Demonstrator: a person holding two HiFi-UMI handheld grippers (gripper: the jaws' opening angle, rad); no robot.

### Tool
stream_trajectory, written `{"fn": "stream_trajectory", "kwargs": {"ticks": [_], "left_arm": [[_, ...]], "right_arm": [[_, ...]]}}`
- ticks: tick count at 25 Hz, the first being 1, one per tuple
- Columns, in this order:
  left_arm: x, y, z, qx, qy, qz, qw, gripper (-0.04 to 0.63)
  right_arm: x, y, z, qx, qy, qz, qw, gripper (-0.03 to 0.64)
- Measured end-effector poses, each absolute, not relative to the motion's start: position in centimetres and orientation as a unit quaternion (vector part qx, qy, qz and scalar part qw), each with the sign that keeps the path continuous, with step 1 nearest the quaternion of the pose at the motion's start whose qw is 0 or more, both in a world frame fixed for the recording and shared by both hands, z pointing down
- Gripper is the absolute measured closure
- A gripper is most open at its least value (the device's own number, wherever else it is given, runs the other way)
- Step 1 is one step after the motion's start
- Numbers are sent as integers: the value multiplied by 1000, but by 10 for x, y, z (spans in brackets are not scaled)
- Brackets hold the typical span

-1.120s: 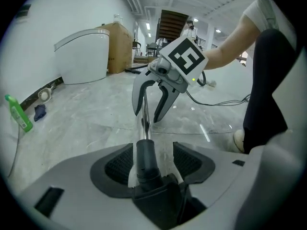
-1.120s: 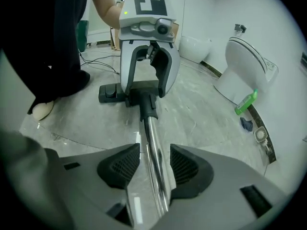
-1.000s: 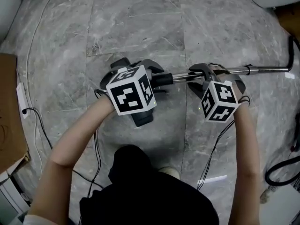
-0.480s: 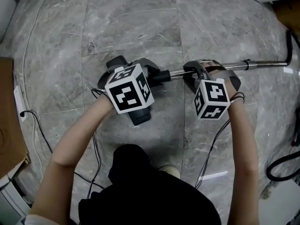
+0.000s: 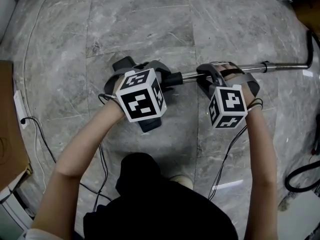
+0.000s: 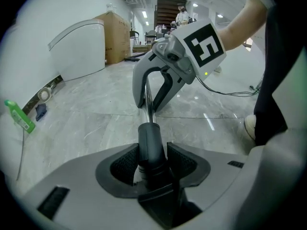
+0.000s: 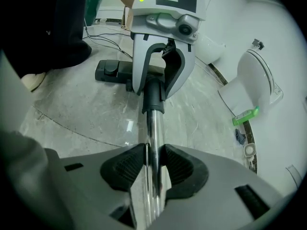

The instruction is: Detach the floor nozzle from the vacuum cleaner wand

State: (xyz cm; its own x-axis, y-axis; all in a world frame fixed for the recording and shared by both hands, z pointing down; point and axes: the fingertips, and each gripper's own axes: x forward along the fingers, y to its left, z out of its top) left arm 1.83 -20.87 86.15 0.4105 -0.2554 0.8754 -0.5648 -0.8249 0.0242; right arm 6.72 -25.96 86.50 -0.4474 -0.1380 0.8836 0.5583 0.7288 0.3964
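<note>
The left gripper (image 6: 152, 159) is clenching the black nozzle neck (image 6: 151, 140), its ribbed pads pressing on both sides at a middling spread, low in the centre of the left gripper view. The right gripper (image 7: 152, 164) is closing its jaws on the chrome wand (image 7: 154, 128). Its pads are meeting the tube on either side, low in the middle of the right gripper view, just short of where the tube enters the neck. In the head view the two are sitting side by side at mid-frame, and the wand is running off to the upper right across the grey marble floor (image 5: 140, 24). The floor nozzle (image 7: 112, 71) is lying flat on that floor beneath the left gripper, joined to the wand. The step in hand appears to be securing a hold on each side of the joint. The next move is probably calling for a straight pull apart along the tube's line, perhaps with a twist or a pressed latch, with the nozzle braced against sliding.
</note>
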Motion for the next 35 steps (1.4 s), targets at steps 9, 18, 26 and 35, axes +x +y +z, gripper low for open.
{"fn": "stream_trajectory", "kwargs": {"ticks": [9,18,26,35], "left_arm": [[17,-208,859,807,-244,513,159,416],[-15,-179,859,774,-208,585,127,416],[-38,-175,856,761,-234,590,135,416],[-32,-175,863,762,-213,602,102,416]], "right_arm": [[68,-259,860,-138,-787,-343,494,472],[96,-273,870,-124,-765,-357,522,473],[97,-270,868,-119,-763,-363,522,474],[102,-266,873,-119,-764,-370,515,472]]}}
